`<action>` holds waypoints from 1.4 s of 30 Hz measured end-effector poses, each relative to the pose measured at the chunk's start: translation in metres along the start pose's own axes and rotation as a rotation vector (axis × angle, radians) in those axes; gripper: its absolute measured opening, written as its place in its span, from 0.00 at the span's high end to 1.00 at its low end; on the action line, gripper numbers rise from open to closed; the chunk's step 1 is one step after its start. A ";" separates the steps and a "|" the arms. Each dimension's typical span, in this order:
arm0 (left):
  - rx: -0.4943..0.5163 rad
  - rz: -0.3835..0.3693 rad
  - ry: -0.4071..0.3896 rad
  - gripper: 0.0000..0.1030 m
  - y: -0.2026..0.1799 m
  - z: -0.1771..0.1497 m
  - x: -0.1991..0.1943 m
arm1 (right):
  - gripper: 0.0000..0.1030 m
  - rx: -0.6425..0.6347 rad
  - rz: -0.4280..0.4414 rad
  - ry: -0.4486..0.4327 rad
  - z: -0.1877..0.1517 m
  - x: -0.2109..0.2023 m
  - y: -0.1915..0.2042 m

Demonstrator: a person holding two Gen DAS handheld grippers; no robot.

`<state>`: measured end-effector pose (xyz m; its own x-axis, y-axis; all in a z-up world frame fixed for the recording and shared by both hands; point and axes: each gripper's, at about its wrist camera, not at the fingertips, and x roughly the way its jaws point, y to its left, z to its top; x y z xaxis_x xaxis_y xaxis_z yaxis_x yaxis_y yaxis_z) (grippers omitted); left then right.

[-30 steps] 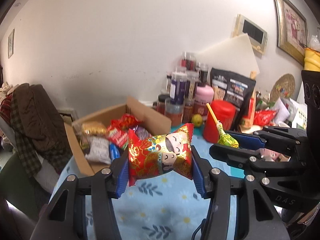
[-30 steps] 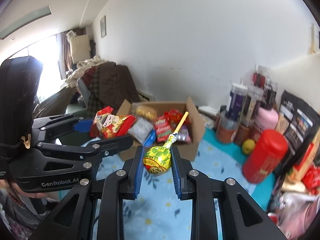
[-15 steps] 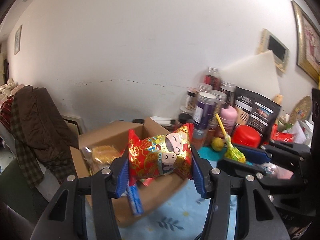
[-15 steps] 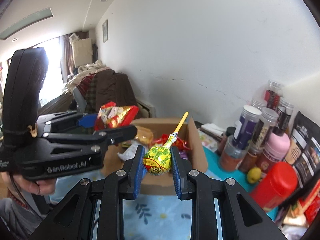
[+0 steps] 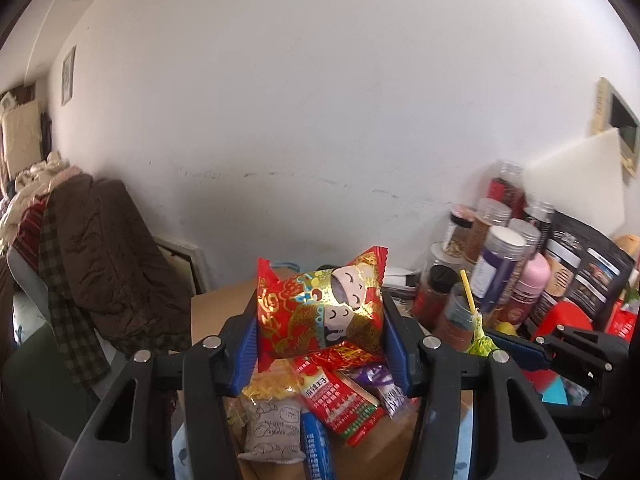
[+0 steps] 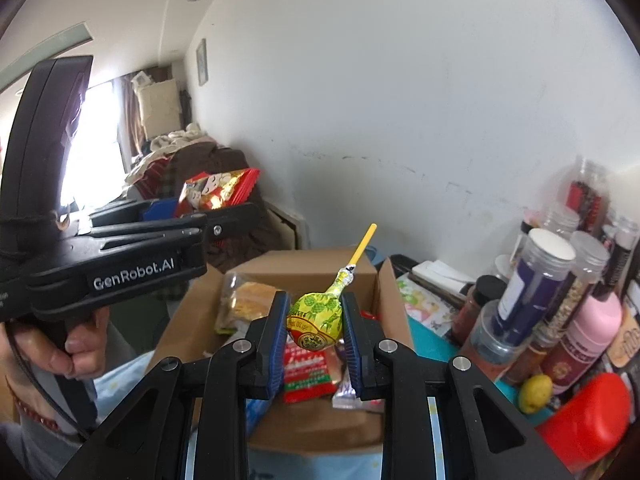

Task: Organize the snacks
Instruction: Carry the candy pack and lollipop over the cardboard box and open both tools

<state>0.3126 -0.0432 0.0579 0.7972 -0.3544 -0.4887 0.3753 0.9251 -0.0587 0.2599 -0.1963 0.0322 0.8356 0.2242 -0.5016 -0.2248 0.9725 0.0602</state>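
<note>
The left gripper (image 5: 320, 332) clamps a red-gold foil snack packet (image 5: 320, 312); the right gripper (image 6: 314, 330) pinches a yellow-wrapped lollipop (image 6: 316, 320). Release both low over the open brown cardboard box (image 6: 256, 272), centre frame.

A red packet (image 5: 320, 316) has shiny gold swirls and a cartoon face. The lollipop (image 6: 316, 322) wrapper is yellow with green pineapples. The box (image 6: 308, 268) is brown. At lower right, the tub (image 6: 580, 420) is red. The tablecloth (image 6: 424, 344) is blue.
</note>
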 end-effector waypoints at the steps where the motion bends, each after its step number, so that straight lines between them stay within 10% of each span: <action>1: 0.005 -0.004 0.011 0.48 -0.001 -0.001 0.007 | 0.75 0.011 -0.003 0.001 0.001 0.006 -0.003; 20: 0.020 0.071 0.233 0.48 0.011 -0.046 0.113 | 0.75 0.078 0.047 0.177 -0.024 0.101 -0.037; 42: 0.078 0.107 0.377 0.48 0.002 -0.065 0.144 | 0.75 0.073 0.078 0.351 -0.056 0.127 -0.041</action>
<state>0.3973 -0.0834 -0.0689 0.6097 -0.1683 -0.7746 0.3456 0.9359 0.0687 0.3477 -0.2114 -0.0820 0.5914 0.2756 -0.7579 -0.2343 0.9580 0.1656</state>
